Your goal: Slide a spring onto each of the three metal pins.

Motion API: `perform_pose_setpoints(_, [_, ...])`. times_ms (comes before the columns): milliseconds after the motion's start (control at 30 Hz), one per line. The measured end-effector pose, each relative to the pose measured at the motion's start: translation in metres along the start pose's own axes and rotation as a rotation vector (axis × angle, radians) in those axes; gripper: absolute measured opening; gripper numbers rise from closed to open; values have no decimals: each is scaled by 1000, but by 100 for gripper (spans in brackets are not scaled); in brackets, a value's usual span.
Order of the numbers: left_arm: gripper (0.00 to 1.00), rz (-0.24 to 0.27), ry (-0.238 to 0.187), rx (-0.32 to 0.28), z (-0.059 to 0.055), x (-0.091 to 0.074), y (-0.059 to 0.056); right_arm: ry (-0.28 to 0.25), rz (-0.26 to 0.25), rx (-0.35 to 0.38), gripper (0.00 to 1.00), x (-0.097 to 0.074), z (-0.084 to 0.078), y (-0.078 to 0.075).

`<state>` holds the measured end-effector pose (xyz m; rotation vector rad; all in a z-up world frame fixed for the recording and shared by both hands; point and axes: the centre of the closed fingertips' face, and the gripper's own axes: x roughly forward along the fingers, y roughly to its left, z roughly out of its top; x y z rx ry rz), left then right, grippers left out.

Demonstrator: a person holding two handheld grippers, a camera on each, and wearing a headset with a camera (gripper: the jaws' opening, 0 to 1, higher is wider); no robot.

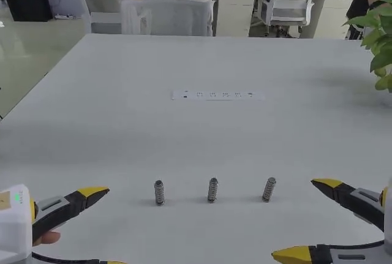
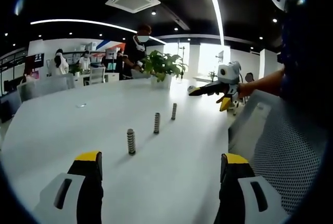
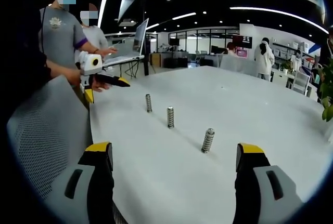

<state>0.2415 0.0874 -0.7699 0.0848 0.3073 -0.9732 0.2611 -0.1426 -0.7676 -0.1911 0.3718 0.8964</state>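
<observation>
Three upright metal pins stand in a row near the table's front edge, each with a spring around it: the left spring (image 1: 159, 192), the middle spring (image 1: 212, 190) and the right spring (image 1: 269, 189), which leans slightly. My left gripper (image 1: 92, 227) is at the bottom left, open, with nothing between its yellow-tipped jaws. My right gripper (image 1: 303, 220) is at the bottom right, also open and holding nothing. In the left gripper view the nearest spring (image 2: 131, 142) lies ahead of the left gripper (image 2: 161, 159). The right gripper view shows the nearest spring (image 3: 208, 140) ahead of the right gripper (image 3: 174, 148).
A white socket strip (image 1: 217, 95) lies flat mid-table. A leafy plant (image 1: 383, 43) overhangs the right edge. Mesh chairs (image 1: 165, 16) stand at the far side. A mesh chair back (image 3: 47, 130) is close behind the table's front edge. People stand farther off.
</observation>
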Motion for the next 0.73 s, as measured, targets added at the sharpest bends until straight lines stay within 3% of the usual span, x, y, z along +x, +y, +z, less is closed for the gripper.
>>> perform_pose_setpoints(733, [91,-1,1,-2,3,3,0,10,-3,2,98,2,2,-2])
